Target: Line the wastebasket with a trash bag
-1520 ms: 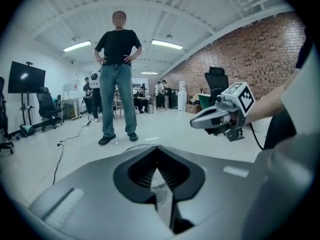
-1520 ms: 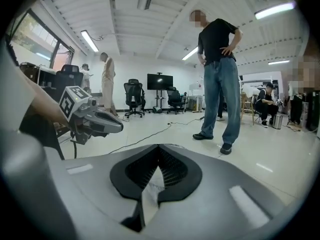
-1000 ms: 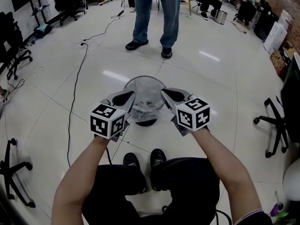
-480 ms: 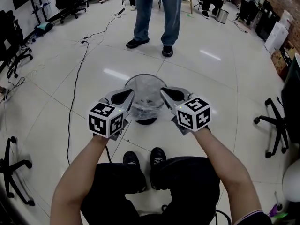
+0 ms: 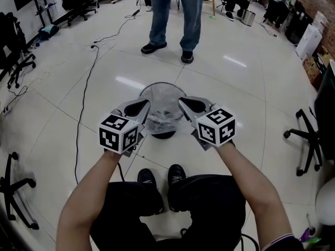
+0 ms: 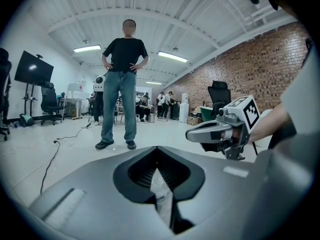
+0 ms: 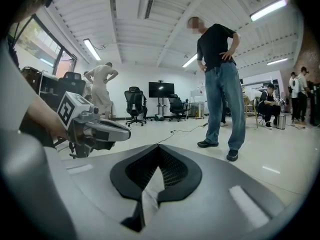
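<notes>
A round wire-mesh wastebasket [image 5: 162, 88] stands on the floor just ahead of my feet. Thin clear trash bag film [image 5: 163, 121] hangs over its near side between the two grippers. My left gripper [image 5: 147, 105] sits at the basket's left rim, shut on a strip of the bag [image 6: 163, 195]. At the right rim my right gripper [image 5: 181, 103] is shut on another strip of bag [image 7: 149, 196]. Each gripper view shows the other gripper: the right gripper [image 6: 192, 133] and the left gripper [image 7: 126, 132]. The basket's inside is mostly hidden by the grippers.
A person in jeans [image 5: 175, 14] stands just beyond the basket. A black cable [image 5: 82, 101] runs along the floor at left. Office chairs stand at right [image 5: 310, 140] and lower left [image 5: 14, 188]. My shoes [image 5: 160, 181] are near the basket's base.
</notes>
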Available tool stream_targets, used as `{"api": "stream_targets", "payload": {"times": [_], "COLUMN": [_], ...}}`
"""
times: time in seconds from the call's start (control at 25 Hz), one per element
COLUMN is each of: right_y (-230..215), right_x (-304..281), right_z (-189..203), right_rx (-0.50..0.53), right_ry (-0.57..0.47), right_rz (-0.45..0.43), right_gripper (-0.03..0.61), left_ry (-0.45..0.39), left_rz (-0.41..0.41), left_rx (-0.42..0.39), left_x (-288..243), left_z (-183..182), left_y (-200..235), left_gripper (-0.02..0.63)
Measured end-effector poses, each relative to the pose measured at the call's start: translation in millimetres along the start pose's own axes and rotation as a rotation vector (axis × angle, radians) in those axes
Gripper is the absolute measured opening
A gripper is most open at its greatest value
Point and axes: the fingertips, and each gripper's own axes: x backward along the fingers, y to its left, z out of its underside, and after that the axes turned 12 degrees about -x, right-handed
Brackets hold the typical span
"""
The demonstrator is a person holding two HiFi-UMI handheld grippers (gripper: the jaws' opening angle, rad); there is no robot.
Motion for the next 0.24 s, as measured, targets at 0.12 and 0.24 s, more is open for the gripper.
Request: {"api": "stream_targets", "payload": {"times": [0.12, 0.24], "right_y": [-0.7, -1.2], "right_x": [-0.2, -0.7], "right_z": [-0.8, -2.3], "right_rx": [-0.001, -0.001], "right_ry": [-0.003, -0.006], "right_rz": [-0.001, -0.003], "right_gripper": [0.000, 0.000], "left_ry": [0.000, 0.001], "left_rz": [0.002, 0.003], "left_rx": [0.002, 0.003], "left_x": [-0.7, -1.7], "left_z": [0.1, -0.1], "left_y": [0.1, 0.6], "left_gripper": [0.011, 0.011]}}
